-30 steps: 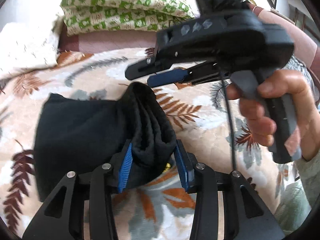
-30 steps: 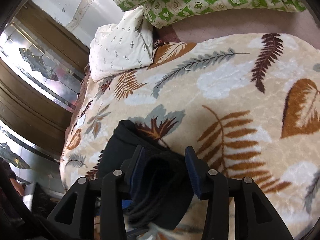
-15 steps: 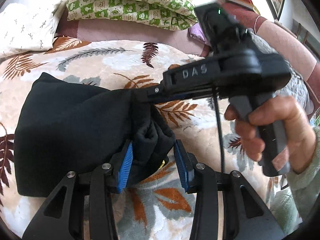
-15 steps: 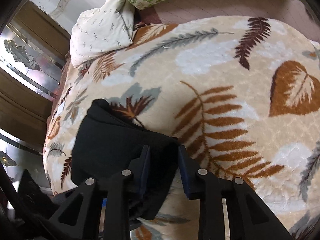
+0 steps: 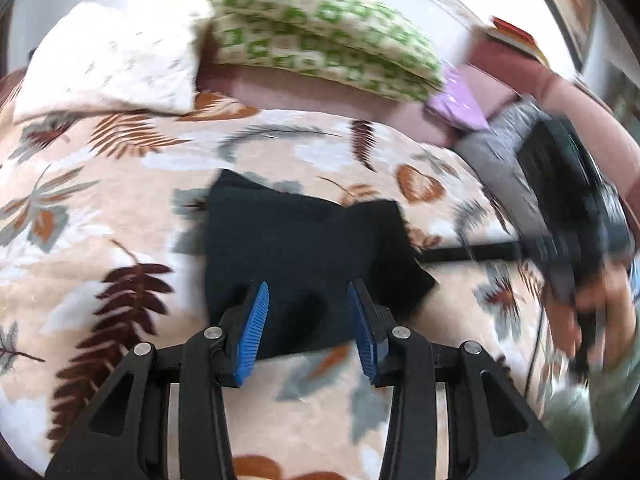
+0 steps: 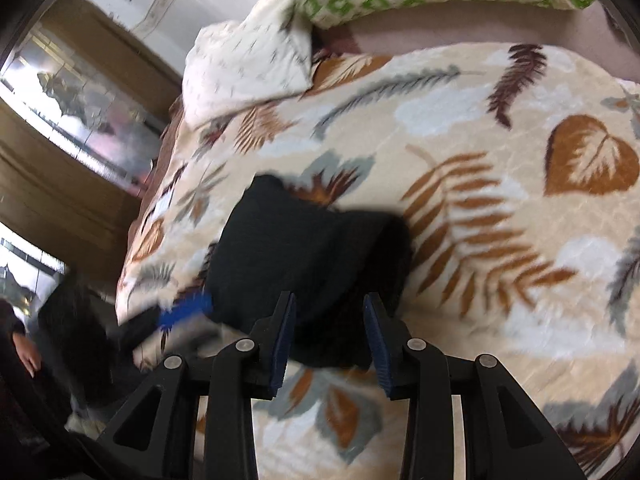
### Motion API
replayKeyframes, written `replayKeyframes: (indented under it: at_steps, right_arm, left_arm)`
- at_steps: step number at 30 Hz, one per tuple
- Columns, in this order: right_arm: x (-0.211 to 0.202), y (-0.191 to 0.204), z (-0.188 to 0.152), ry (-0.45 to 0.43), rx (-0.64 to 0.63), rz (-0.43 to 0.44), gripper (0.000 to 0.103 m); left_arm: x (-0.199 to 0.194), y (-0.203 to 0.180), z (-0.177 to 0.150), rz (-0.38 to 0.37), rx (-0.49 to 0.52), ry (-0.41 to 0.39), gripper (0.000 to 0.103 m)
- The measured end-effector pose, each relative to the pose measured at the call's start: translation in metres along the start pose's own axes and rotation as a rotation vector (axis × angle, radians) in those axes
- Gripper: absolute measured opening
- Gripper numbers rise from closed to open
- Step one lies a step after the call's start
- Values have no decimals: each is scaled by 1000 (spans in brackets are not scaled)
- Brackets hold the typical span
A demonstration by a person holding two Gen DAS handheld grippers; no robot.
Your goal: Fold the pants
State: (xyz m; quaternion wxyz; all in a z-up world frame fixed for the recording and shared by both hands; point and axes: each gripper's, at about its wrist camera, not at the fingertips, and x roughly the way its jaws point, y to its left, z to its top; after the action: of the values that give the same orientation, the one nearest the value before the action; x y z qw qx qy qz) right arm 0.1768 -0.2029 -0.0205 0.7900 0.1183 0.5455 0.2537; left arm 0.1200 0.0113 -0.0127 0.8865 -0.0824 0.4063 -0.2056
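Note:
The black pants (image 5: 308, 240) lie folded in a compact rectangle on the leaf-patterned blanket (image 5: 120, 184); they also show in the right wrist view (image 6: 316, 256). My left gripper (image 5: 308, 304) is open just above the near edge of the pants, holding nothing. My right gripper (image 6: 330, 312) is open over the near edge of the pants, holding nothing. The right gripper also appears blurred at the right of the left wrist view (image 5: 576, 224), and the left gripper's blue pad shows blurred in the right wrist view (image 6: 184, 310).
A white pillow (image 5: 112, 72) and a green-patterned folded quilt (image 5: 320, 44) lie at the head of the bed. A purple item (image 5: 460, 100) and grey cloth (image 5: 504, 148) sit at the far right. A wooden glass-panelled cabinet (image 6: 72, 120) stands beside the bed.
Both grippers have let go of the pants and opened. The pants now lie flat and folded. Both grippers have pulled back, the right one swinging away to the right.

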Motion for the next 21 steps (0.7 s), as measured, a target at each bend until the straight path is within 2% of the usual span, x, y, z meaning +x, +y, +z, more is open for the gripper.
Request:
replayKeyframes:
  at_steps: [5,7,9,10,13,18,21]
  right_arm:
    - [22,7,-7,14,-22,-73,40]
    - [22,7,-8,4,-39,-91,32]
    - [17,5,-10,-2,-43,-93,12]
    - [13,3,-11,-12,-38,-83,10]
    - [3,-6,-15,-37,-12,-56,9]
    - [23,-23,-23,-17,43,-31,9]
    - [22,-26,-25,-24,53,-15,9]
  left_arm:
    - [25,2,5,72,26,49,38]
    - [34,0,3,102,44,65,38]
    - [34,4,0,93,30,63,38]
    - [34,6,1,85,24,61,38]
    - [34,6,0,75,21,60,38]
    - [45,5,-10,102,54,65,38]
    - [41,3,-9,99,71,59,38]
